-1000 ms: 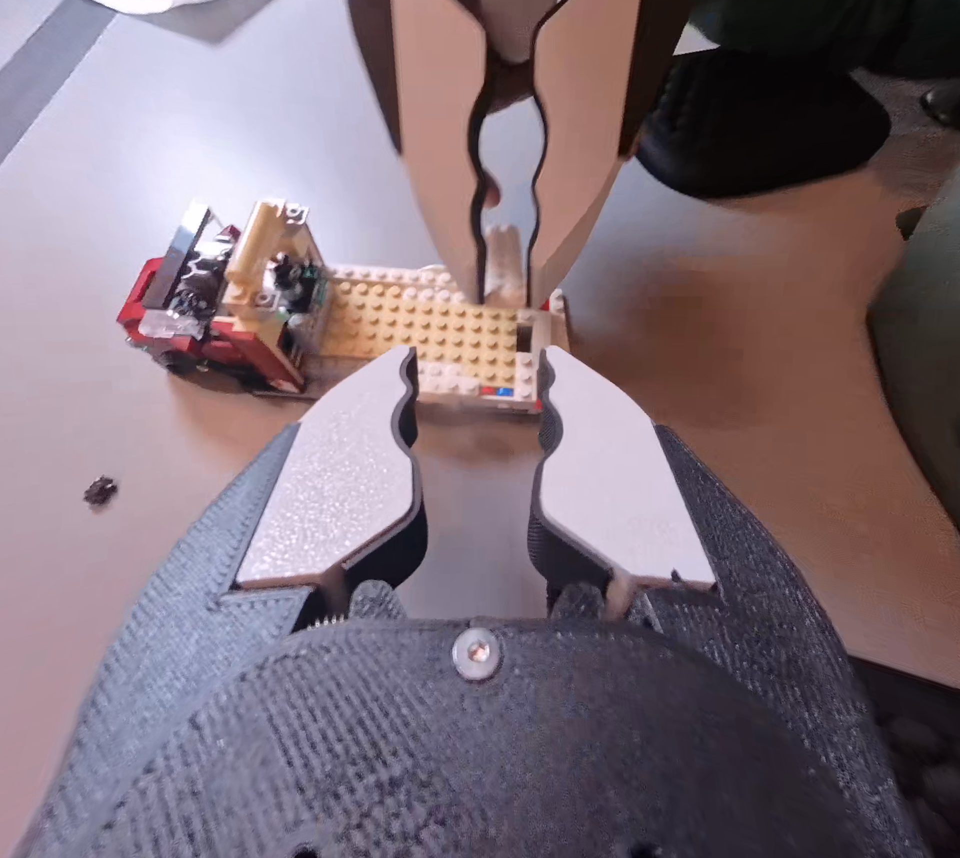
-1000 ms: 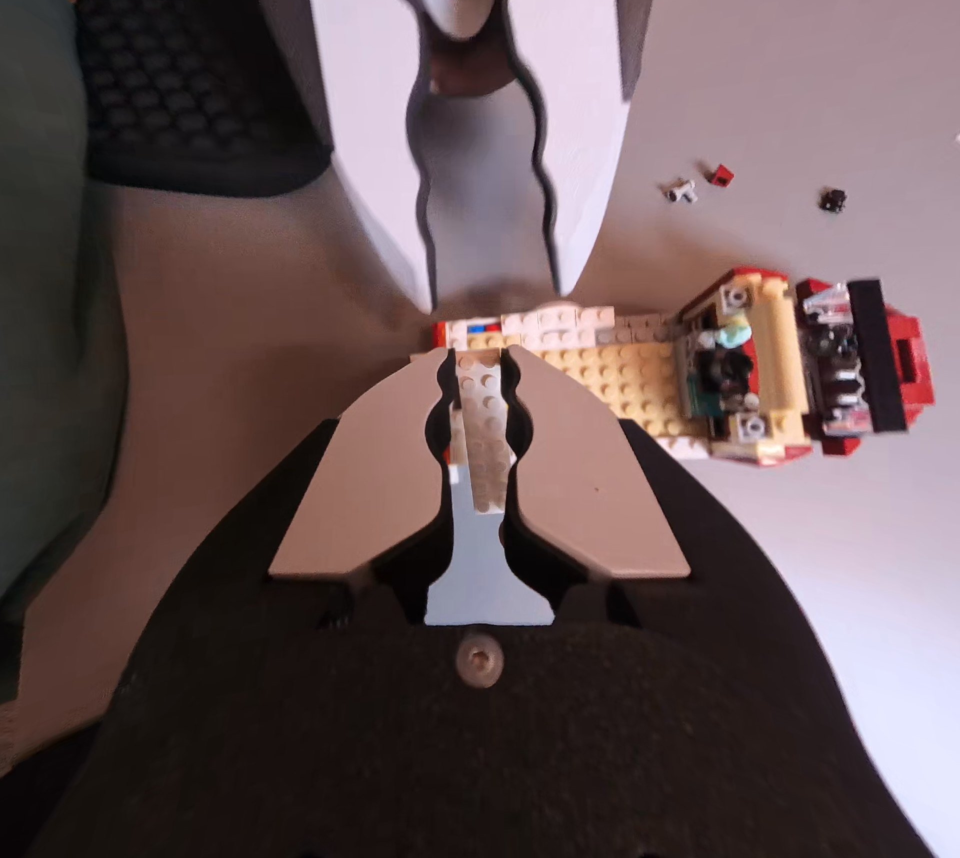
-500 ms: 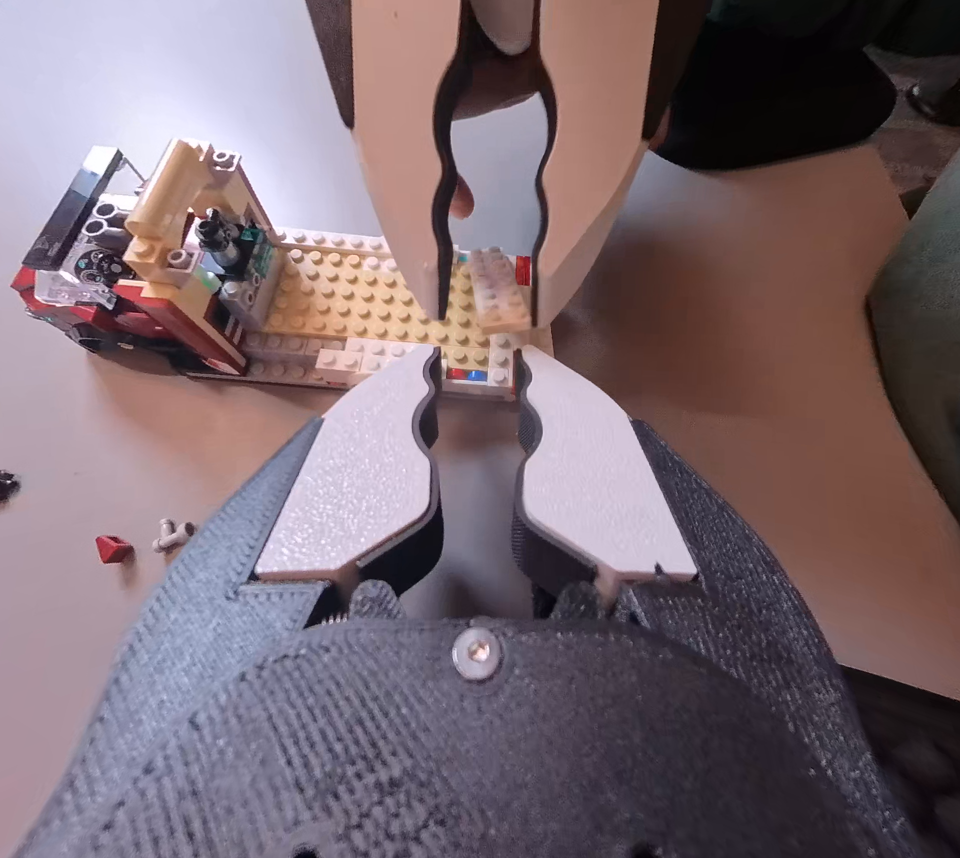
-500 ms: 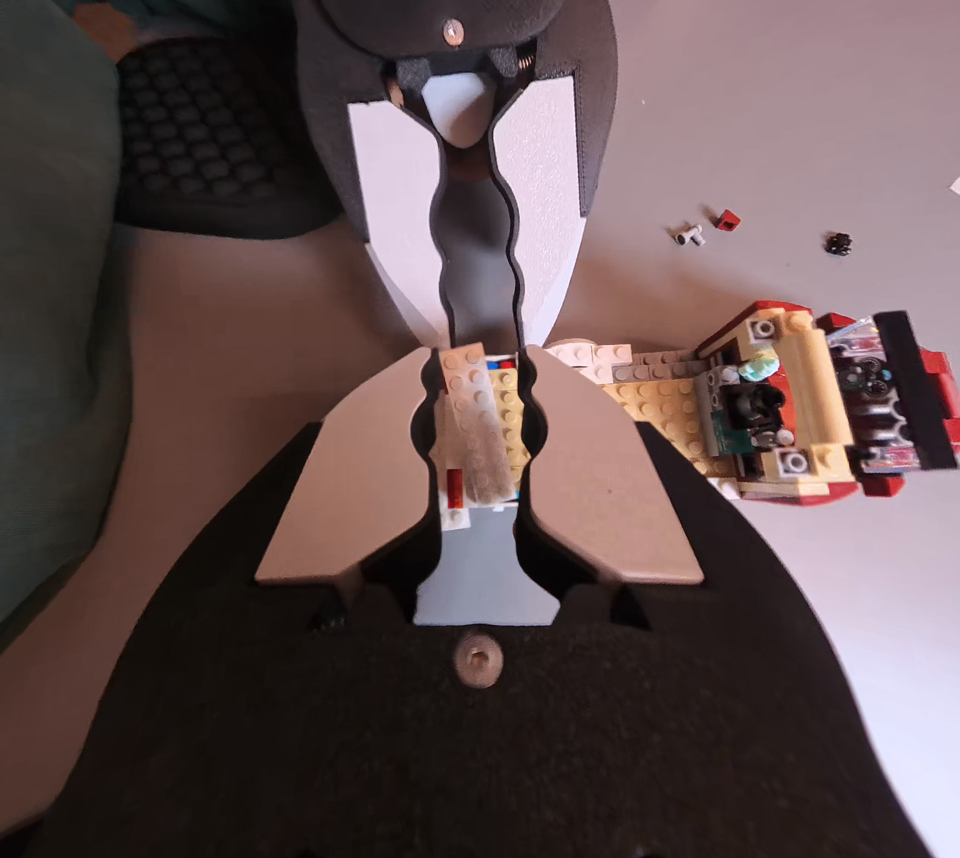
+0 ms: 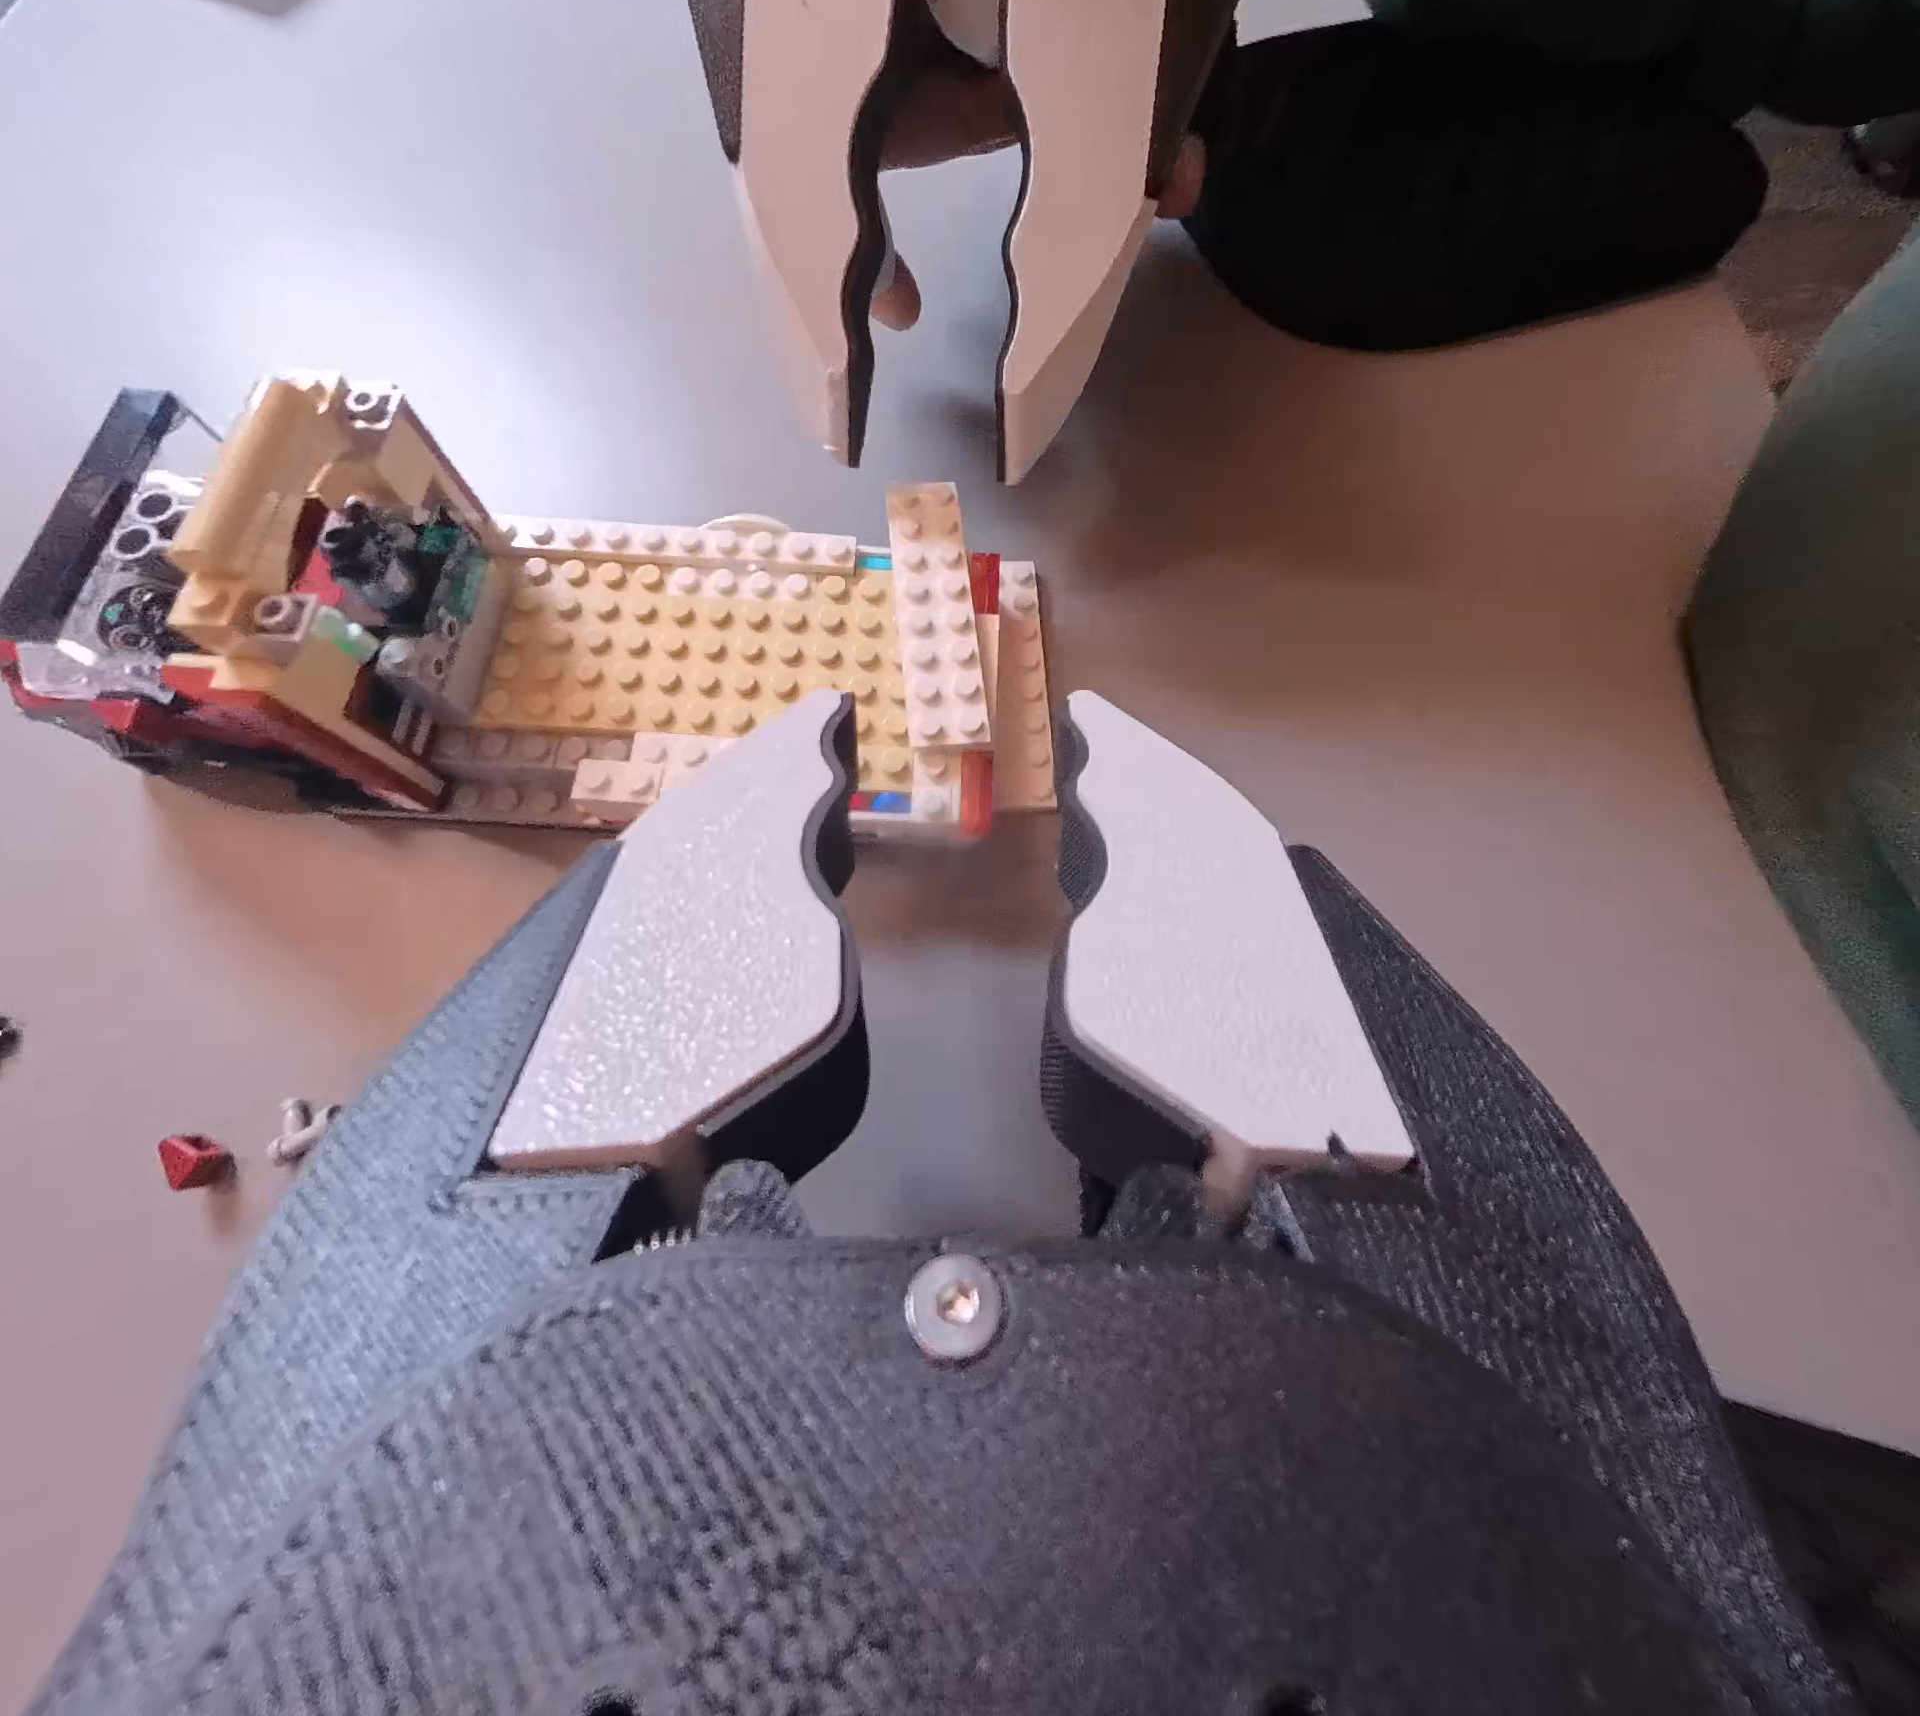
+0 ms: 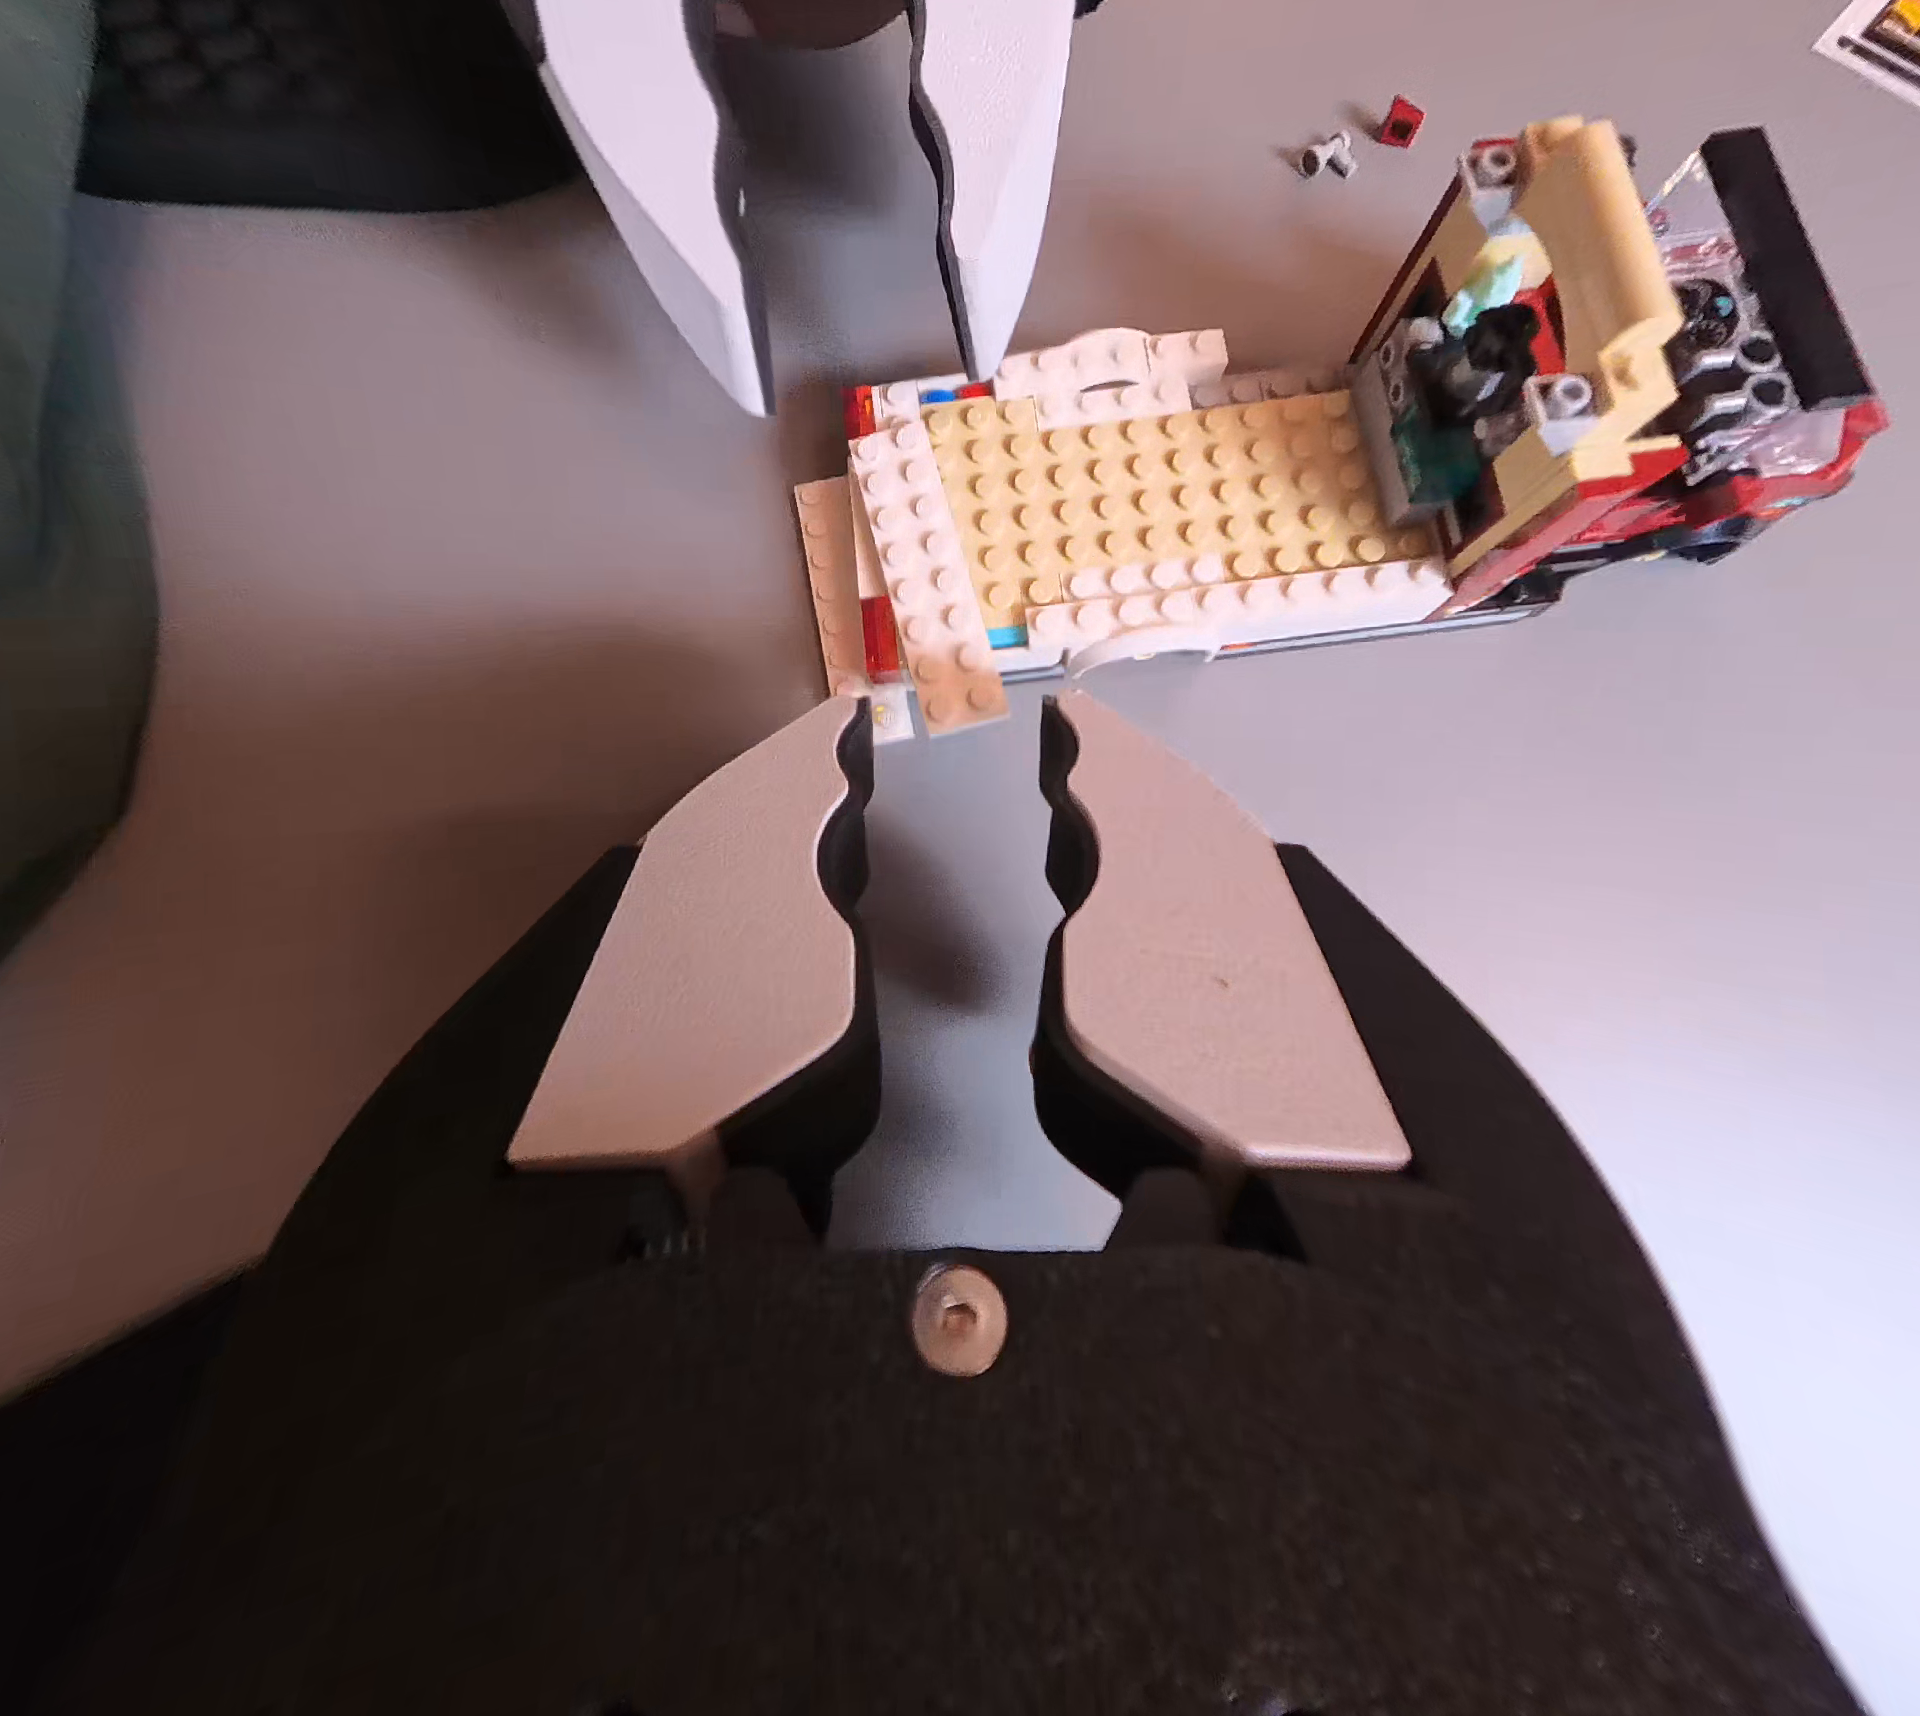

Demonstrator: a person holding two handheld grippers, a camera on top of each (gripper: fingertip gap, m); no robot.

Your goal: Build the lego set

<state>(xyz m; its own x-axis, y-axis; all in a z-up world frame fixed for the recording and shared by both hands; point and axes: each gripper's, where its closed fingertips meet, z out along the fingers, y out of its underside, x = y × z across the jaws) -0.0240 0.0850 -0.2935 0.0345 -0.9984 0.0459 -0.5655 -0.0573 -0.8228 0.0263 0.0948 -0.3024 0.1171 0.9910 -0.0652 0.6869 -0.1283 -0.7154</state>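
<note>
White, the long plate (image 6: 928, 570) that the right gripper (image 6: 951, 716) pinched a moment ago now lies askew across the truck bed's (image 6: 1132, 497) rear edge just beyond its parted, empty jaws, facing the open left gripper (image 5: 956, 710), so pressing it flush probably remains.

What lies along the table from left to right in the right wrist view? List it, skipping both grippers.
Long white studded plate laid askew on the model's rear end → tan studded truck bed → small grey connector piece → small red brick → red and tan truck cab.
</note>
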